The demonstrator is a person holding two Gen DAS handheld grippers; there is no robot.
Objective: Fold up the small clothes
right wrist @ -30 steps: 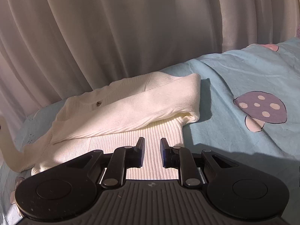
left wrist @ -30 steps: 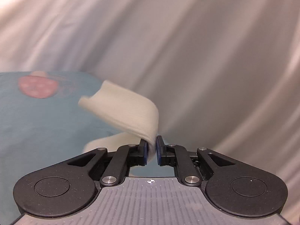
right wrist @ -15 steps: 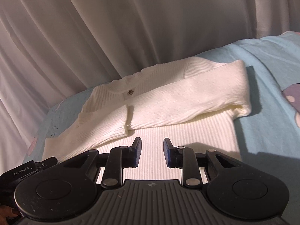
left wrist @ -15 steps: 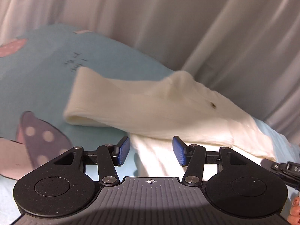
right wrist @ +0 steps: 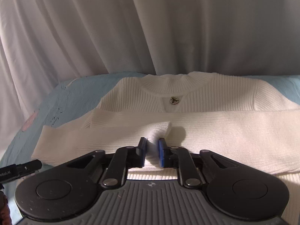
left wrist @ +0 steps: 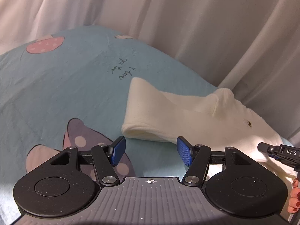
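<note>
A cream ribbed sweater (right wrist: 206, 97) with a small metal button lies flat on the blue sheet, both sleeves folded across its chest. My right gripper (right wrist: 152, 151) is over the middle of it, its jaws closing on the cuff (right wrist: 161, 129) of the left sleeve, and the pads press the knit. In the left wrist view the sweater (left wrist: 187, 116) lies ahead and to the right, its folded edge just beyond the fingertips. My left gripper (left wrist: 151, 150) hovers low over the sheet with its jaws opening and nothing between them.
The light blue bedsheet (left wrist: 56, 93) with mushroom prints and handwriting spreads to the left. A pale curtain (left wrist: 187, 18) hangs close behind the bed. The right gripper's tip (left wrist: 277, 152) and a person's fingers (left wrist: 294, 196) show at the right edge.
My left gripper let go of the sleeve, opened wide and sank toward the sheet. The sleeve now lies across the sweater. My right gripper slid left over the sweater and shut on the cuff.
</note>
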